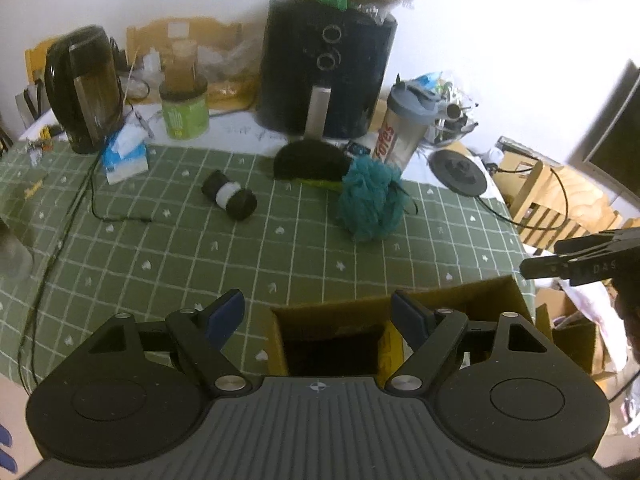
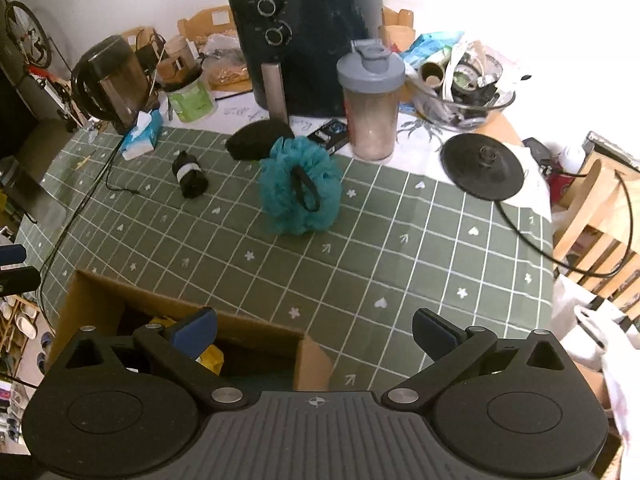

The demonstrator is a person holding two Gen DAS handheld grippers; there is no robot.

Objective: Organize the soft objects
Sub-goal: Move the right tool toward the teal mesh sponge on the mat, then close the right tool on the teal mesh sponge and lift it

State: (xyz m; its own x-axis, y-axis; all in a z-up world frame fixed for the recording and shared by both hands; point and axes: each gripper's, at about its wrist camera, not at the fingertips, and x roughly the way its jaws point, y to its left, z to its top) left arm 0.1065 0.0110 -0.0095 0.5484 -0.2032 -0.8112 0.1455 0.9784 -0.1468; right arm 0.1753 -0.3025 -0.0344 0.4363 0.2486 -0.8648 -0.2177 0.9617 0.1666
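Box (image 1: 460, 300) interior dark, blocked by left gripper (image 1: 318, 314).

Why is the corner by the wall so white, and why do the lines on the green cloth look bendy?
In both wrist views bright light washes out the upper right, so the wall loses detail there. The fisheye lens bends the grid of the green cloth toward the edges and leaves dark corners. In the left view the kettle looks soft and a bit blurry.

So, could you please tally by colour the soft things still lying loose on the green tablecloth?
Teal: 1, the bath sponge
Black: 1, the fuzzy cloth
Black and white: 1, the rolled bundle
Total: 3
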